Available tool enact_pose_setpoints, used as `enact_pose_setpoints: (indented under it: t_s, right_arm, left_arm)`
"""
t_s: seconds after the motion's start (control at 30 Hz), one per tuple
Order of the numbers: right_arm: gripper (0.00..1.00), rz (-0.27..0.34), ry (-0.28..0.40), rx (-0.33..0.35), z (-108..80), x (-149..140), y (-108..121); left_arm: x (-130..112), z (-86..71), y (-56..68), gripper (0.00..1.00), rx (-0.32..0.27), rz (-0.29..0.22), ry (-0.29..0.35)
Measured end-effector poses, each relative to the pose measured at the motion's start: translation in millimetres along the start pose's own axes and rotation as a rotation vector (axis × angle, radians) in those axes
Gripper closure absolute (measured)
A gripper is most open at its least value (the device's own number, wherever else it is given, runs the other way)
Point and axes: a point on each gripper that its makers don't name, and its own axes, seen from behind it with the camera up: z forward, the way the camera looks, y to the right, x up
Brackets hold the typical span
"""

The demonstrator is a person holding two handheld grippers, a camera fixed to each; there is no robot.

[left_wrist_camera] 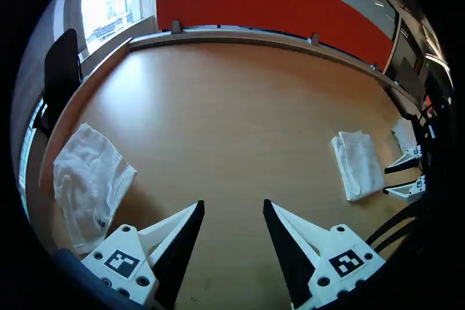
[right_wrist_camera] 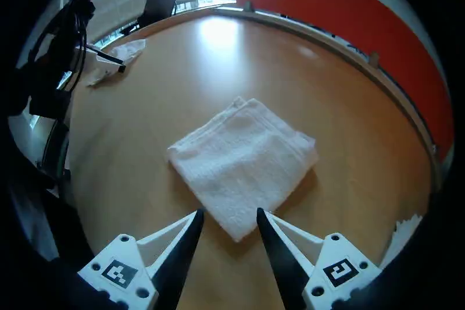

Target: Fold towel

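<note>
Right gripper: jaws apart, pinching nothing. The near corner of the folded towel sits in the gap between the fingers. The towel is a flat white square, mid-table, on bare wood.

Left gripper: jaws apart, only tabletop between them. The crumpled towel lies off to its left, near the table edge. An orange partition lines the far edge. A black chair stands beyond the left edge.

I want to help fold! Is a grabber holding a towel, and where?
Nothing is held. The left gripper and right gripper are open; the folded towel lies flat, its corner inside the right one's gap, not pinched.
</note>
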Motion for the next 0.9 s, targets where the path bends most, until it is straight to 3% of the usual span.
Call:
enact_pose_setpoints:
  t_s: [0.4,0.67,0.9]
  right_arm:
    - [0.33,0.012,-0.039,-0.009,3.2,-23,3]
    - [0.57,0.009,-0.062,-0.024,6.0,-32,7]
    - [0.71,0.025,-0.061,-0.034,4.8,-34,10]
  left_arm:
    - [0,-0.1,1.4,0.26,-0.003,0.002,0.000]
    - [0,-0.4,1.2,0.26,-0.003,0.001,0.001]
    - [0,-0.2,2.4,0.26,-0.004,0.000,0.002]
